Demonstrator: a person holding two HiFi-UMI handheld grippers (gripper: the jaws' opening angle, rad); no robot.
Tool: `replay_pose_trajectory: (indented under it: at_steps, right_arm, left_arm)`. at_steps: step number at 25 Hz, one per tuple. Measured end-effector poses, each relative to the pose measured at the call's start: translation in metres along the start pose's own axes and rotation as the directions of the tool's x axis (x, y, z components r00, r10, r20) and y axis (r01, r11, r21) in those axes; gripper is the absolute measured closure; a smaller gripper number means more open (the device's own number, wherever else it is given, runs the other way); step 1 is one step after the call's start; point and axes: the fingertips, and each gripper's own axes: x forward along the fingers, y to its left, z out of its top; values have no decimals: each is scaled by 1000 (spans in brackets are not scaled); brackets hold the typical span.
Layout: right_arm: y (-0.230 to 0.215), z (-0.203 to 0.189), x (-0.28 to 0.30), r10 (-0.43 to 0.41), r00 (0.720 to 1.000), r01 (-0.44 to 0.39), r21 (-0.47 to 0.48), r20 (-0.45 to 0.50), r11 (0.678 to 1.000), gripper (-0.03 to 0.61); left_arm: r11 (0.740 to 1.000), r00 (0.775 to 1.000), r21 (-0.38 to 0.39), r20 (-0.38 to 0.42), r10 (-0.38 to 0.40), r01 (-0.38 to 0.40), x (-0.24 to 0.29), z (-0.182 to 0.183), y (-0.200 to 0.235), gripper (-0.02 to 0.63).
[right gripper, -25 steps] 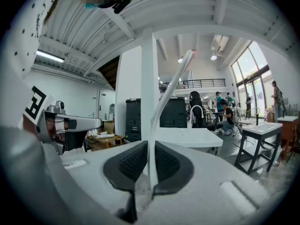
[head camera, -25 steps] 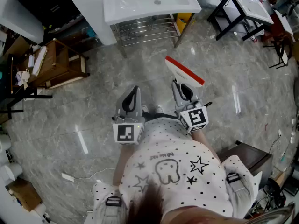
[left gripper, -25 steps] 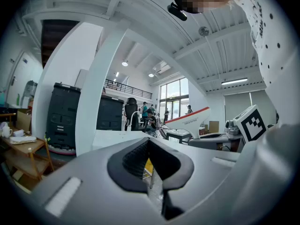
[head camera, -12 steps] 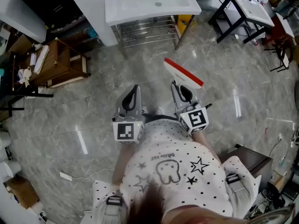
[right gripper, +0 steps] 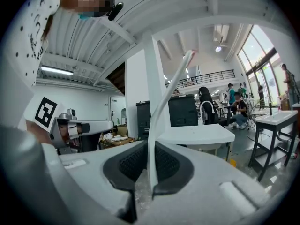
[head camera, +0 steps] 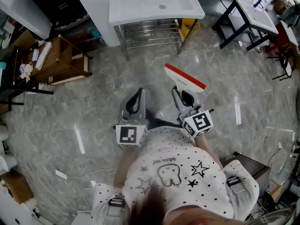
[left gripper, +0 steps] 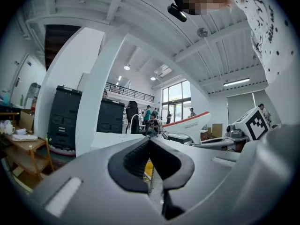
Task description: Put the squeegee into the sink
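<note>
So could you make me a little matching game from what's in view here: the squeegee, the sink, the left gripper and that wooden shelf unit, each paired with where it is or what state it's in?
Things:
1. squeegee
2. sink
3. left gripper
4. wooden shelf unit

Places or states:
A. jaws together, nothing between them
B. clamped by the right gripper, red edge pointing away from the person
C. brown, at the left of the head view
D. white, on a metal rack, ahead of the person

Pairs: 1-B, 2-D, 3-A, 4-C
</note>
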Motion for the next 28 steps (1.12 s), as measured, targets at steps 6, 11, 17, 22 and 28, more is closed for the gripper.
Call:
replay_pose_trajectory:
  at_steps: [6,11,17,22,28]
  right_arm:
    - [6,-2,19,26,999,-26,-1,-25,1000,554]
    - [8,5,50,19,999,-19,6,-26,1000,554]
    - [14,15,84,9,999,-9,4,-42,1000,554]
    - [5,16,106,-32,999,33,23,-40,999,554]
    - [7,14,129,-54,998,55,44,-40,997,554]
  left_arm:
    - [1000,1000,-26,-5,16,-16,4,6,20,618]
    - [999,1000,-42,-13,-8,8,21,6,47,618]
    - [998,999,-63,-34,5,-7,40,13,88,618]
    - [997,999,-71,-33,-4,2,51,9,106,618]
    - [999,999,-52,-40,-6,4,56,17,130,618]
